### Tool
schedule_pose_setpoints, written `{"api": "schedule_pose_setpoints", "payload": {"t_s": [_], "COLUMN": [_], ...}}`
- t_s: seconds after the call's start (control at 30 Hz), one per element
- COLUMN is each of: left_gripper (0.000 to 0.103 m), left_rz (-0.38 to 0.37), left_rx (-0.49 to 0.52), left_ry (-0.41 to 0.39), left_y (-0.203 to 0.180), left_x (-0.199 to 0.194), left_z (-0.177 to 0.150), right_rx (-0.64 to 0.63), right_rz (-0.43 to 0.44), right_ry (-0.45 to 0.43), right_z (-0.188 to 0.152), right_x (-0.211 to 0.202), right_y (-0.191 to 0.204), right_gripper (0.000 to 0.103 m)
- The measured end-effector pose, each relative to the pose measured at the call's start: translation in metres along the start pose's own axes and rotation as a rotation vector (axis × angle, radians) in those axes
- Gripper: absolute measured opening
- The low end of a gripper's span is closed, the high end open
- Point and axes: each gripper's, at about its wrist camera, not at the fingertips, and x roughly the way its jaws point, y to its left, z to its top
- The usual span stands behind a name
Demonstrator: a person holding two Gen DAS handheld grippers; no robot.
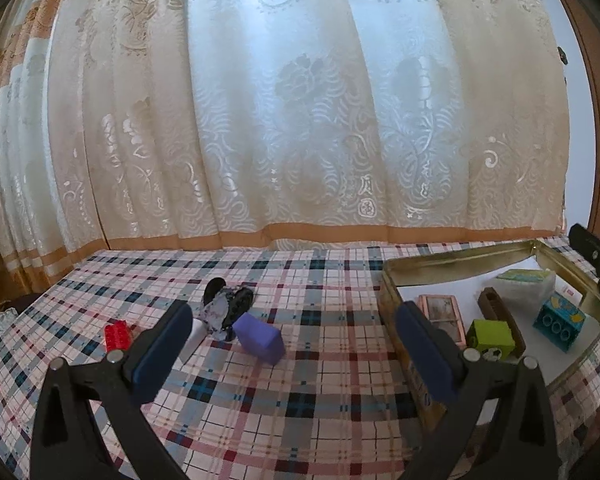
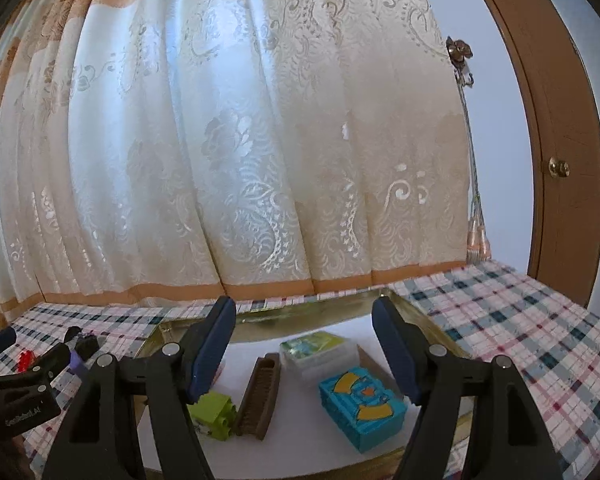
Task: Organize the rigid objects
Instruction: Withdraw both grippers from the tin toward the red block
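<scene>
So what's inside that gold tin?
Inside the gold tin: a blue box, green block, brown brush and clear case. The right tongs hide some floor.

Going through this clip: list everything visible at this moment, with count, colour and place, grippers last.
tin: one, gold, right on the table
blue block: one, blue with yellow print, in the tin
green block: one, lime, in the tin
brown piece: one, long, in the tin
clear box: one, green-printed top, in the tin
pink-framed item: one, in the tin
purple block: one, on the cloth
red brick: one, on the cloth
black clip: one, behind the purple block
tablecloth: one, plaid
curtain: cream, behind the table
door: brown, right
left gripper: open, empty
right gripper: open, above the tin
</scene>
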Motion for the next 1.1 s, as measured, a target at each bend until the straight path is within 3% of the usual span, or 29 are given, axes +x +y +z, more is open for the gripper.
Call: {"api": "schedule_pose_setpoints", "payload": {"t_s": [0.23, 0.53, 1.1], "left_gripper": [0.103, 0.103, 0.103], "left_rz": [-0.024, 0.013, 0.072], "left_rx": [0.002, 0.013, -0.125], "left_ry": [0.03, 0.035, 0.128], "left_y": [0.009, 0.036, 0.128], "left_x": [0.002, 0.005, 0.032], "left_z": [-0.002, -0.003, -0.007], "right_rx": [-0.008, -0.027, -0.056], "right_rz": [0.022, 0.06, 0.177], "right_ry": [0.024, 0.039, 0.076], "right_z": [-0.004, -0.009, -0.017], "right_x": [-0.001, 0.003, 0.012], "right_y": [0.017, 0.056, 0.129], "right_gripper": [0.073, 0.073, 0.073]}}
